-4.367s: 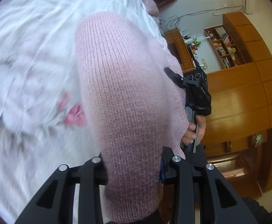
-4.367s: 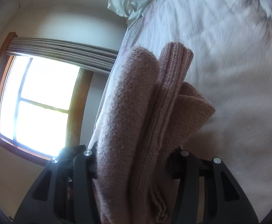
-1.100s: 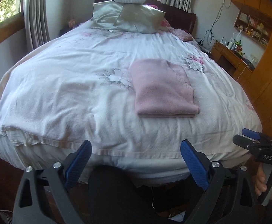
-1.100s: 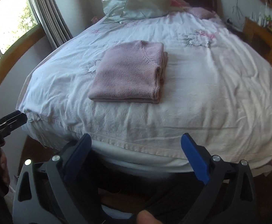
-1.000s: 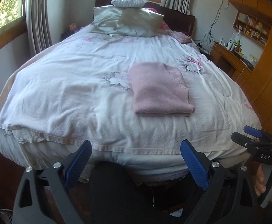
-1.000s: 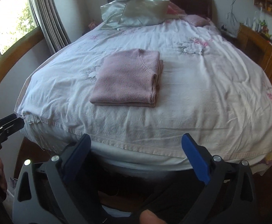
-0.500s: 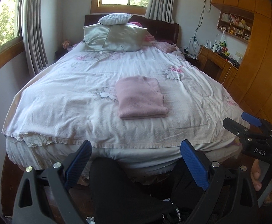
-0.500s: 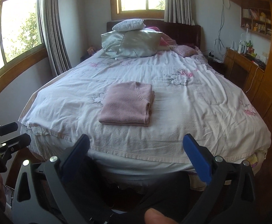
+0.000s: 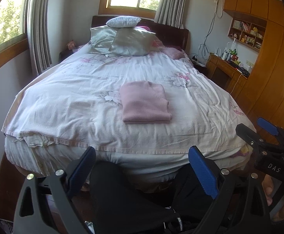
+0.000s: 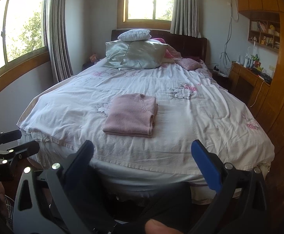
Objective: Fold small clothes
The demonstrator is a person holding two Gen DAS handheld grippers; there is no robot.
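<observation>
- Pink sweater (image 9: 145, 103) lies folded into a neat rectangle near the middle of the bed (image 9: 68, 105), closer to the foot edge than the pillows (image 10: 136, 55).
- Left gripper (image 9: 142, 167) hangs off the foot edge, jaws wide apart, empty.
- Right gripper (image 10: 142, 161) likewise spread, holding nothing.
- Folding looks finished; the next move would need a fresh garment, and none shows within reach.

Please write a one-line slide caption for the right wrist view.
Folded pink knitted sweater lying on the white floral bedspread, open right gripper held back.
</observation>
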